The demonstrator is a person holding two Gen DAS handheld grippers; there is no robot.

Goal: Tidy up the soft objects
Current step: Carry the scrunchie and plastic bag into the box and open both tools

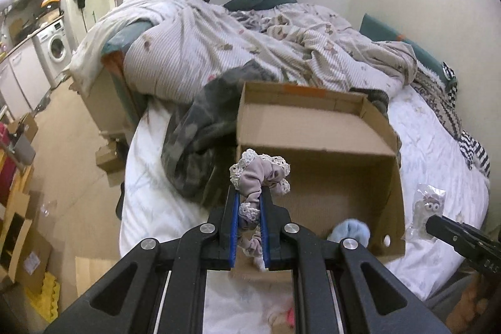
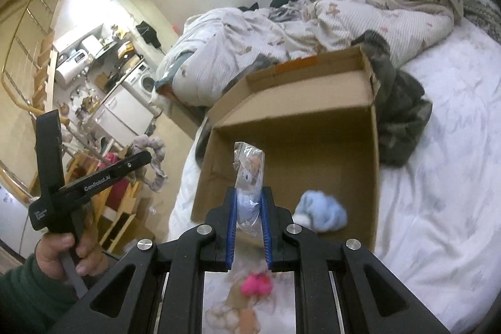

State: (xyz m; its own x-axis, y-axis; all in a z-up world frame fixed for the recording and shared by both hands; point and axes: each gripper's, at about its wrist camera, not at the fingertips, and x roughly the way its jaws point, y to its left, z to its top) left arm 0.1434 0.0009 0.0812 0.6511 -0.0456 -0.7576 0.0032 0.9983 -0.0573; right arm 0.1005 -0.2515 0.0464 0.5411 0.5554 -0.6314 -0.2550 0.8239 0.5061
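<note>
An open cardboard box [image 1: 313, 127] [image 2: 313, 102] lies on the white bed. A light blue fluffy item [image 1: 349, 232] [image 2: 322, 213] lies in its near corner. My left gripper [image 1: 249, 202] is shut on a mauve scrunchie with lace trim [image 1: 258, 174], held above the box's near left edge; the scrunchie also shows in the right wrist view [image 2: 155, 155]. My right gripper [image 2: 249, 202] is shut on a small clear plastic bag with a plush toy inside [image 2: 249, 171], held over the box; the bag also shows in the left wrist view [image 1: 427, 205].
A rumpled striped duvet [image 1: 235, 46] and a dark blanket [image 1: 200, 140] lie behind and left of the box. A pink pom-pom [image 2: 255, 285] and white fluffy bits [image 2: 220, 315] lie on the bed below my right gripper. Cardboard boxes and shelves stand on the floor at left.
</note>
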